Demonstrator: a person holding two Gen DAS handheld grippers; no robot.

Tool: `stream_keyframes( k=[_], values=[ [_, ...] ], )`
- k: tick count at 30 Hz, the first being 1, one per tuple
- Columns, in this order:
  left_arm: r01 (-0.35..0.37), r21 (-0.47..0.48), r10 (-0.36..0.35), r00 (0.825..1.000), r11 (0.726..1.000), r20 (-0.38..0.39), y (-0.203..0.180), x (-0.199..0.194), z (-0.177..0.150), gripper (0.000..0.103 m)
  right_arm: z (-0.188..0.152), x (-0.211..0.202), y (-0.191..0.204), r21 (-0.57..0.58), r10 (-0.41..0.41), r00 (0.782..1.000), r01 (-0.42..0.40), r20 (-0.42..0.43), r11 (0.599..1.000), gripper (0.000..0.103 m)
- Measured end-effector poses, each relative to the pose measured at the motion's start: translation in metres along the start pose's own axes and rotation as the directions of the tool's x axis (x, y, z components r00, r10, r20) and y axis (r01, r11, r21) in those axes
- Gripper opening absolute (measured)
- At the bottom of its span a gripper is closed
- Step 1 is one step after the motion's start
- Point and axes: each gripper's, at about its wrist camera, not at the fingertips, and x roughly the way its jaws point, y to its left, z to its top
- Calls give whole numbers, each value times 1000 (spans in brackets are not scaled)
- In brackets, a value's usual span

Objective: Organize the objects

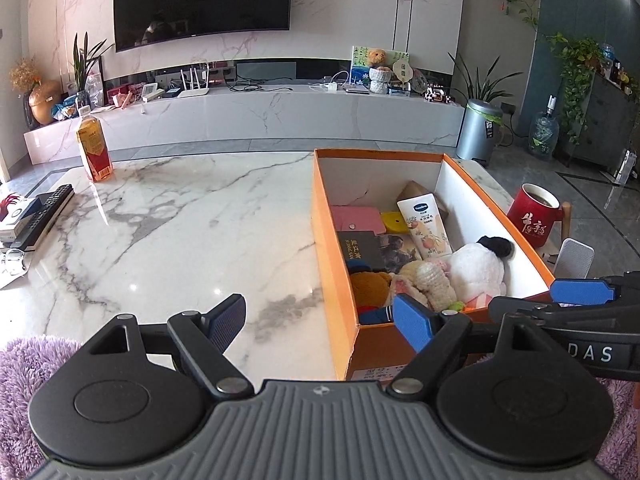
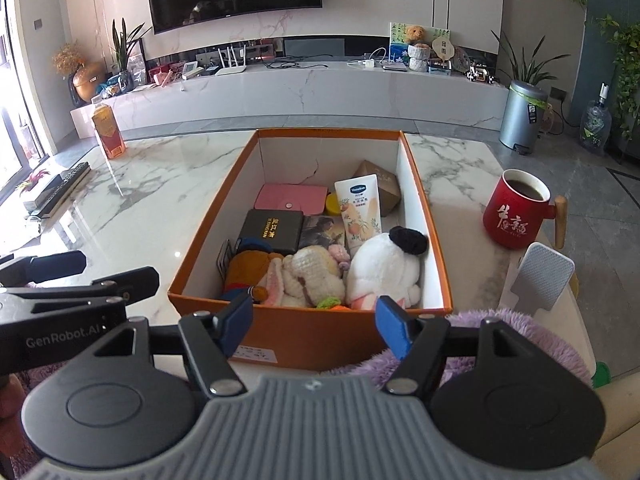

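Only rightward, mug (image 2: 518,212) handle and all.

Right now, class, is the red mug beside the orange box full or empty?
Nearly full. The red mug stands upright on the marble table, and dark liquid shows close to its rim in the right wrist view.

The brown bear (image 2: 250,266) in the box (image 2: 312,330) is partly hidden under the knit toy (image 2: 314,280). The card (image 2: 320,230) lies half under the tube (image 2: 362,210). The box label (image 2: 252,354) is too small to read. The books (image 1: 16,216) are cut off by the left edge.
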Motion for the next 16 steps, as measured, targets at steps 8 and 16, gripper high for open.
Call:
stream_keyframes(
  k=[8, 16],
  values=[
    [3, 5, -3, 1000, 1000, -3, 1, 0, 1, 95, 0, 4, 2, -5, -1, 1000, 0, -14, 1000, 71],
    [16, 0, -16, 1000, 1000, -10, 2, 1, 1, 95, -2, 8, 2, -11, -1, 1000, 1, -29, 1000, 72]
  ],
)
